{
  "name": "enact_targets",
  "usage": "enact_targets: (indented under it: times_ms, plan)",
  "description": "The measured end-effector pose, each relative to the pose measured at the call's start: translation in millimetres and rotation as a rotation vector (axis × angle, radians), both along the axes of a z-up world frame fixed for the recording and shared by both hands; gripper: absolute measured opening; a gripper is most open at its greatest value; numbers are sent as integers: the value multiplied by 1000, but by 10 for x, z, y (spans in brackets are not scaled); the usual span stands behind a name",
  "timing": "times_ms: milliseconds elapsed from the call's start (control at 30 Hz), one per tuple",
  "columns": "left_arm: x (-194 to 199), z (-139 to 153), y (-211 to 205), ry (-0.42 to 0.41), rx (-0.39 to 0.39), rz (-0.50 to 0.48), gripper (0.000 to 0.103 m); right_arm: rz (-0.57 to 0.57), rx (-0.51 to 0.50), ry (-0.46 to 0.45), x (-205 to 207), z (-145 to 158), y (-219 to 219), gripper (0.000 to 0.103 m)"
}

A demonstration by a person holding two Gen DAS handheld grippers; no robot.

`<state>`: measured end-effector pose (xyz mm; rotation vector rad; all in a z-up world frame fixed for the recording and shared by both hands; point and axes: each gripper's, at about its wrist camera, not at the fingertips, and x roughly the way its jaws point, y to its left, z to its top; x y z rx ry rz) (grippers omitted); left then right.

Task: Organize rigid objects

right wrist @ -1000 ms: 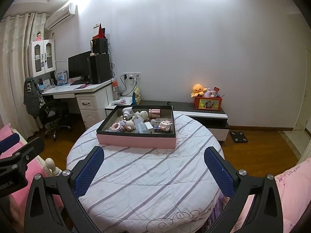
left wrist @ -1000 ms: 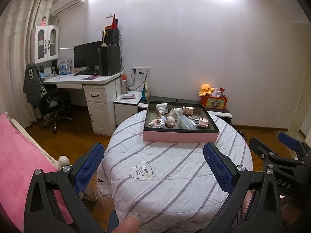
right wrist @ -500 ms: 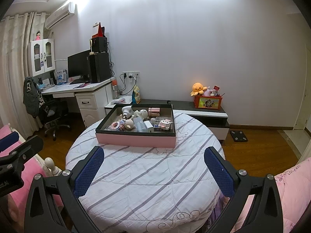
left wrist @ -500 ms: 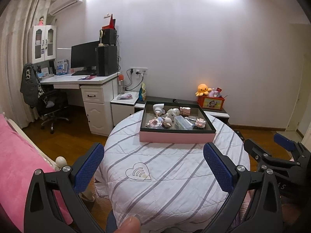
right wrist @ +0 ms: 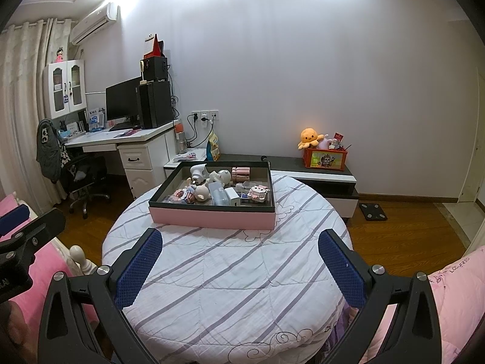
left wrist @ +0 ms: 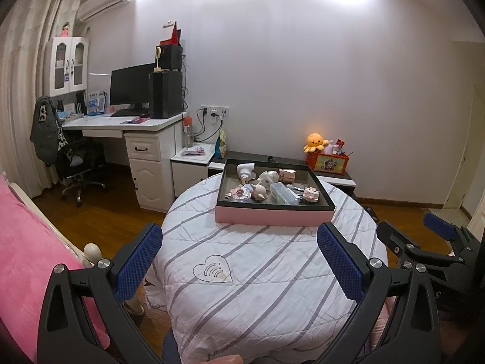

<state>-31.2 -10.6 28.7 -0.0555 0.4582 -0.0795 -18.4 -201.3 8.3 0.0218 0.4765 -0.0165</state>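
Left tongs (left wrist: 239, 261) gape wide, holding nothing, low in the frame above the striped tabletop (left wrist: 272, 273). Right tongs (right wrist: 239, 264) likewise wide and empty. Pink-sided tray (right wrist: 212, 220) sits at the tabletop's far edge, centre frame, crowded with small rigid items: white spray bottle (right wrist: 197, 172), rose-gold canister (right wrist: 240, 173), block figure (right wrist: 258, 193).

Background, bedroom.
White desk (left wrist: 121, 123) at 10 o'clock carries a black monitor (left wrist: 130, 88); office chair (left wrist: 75, 160) beside it. Orange octopus plush (right wrist: 310, 136) at 1 o'clock, touching a red box (right wrist: 326, 159).
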Motion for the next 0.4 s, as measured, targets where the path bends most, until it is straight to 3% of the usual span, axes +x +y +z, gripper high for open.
enact_targets:
  times_ms: [400]
  plan:
    - [-7, 9, -40, -24, -9, -10, 103, 2, 1, -1, 9, -4, 12, 103]
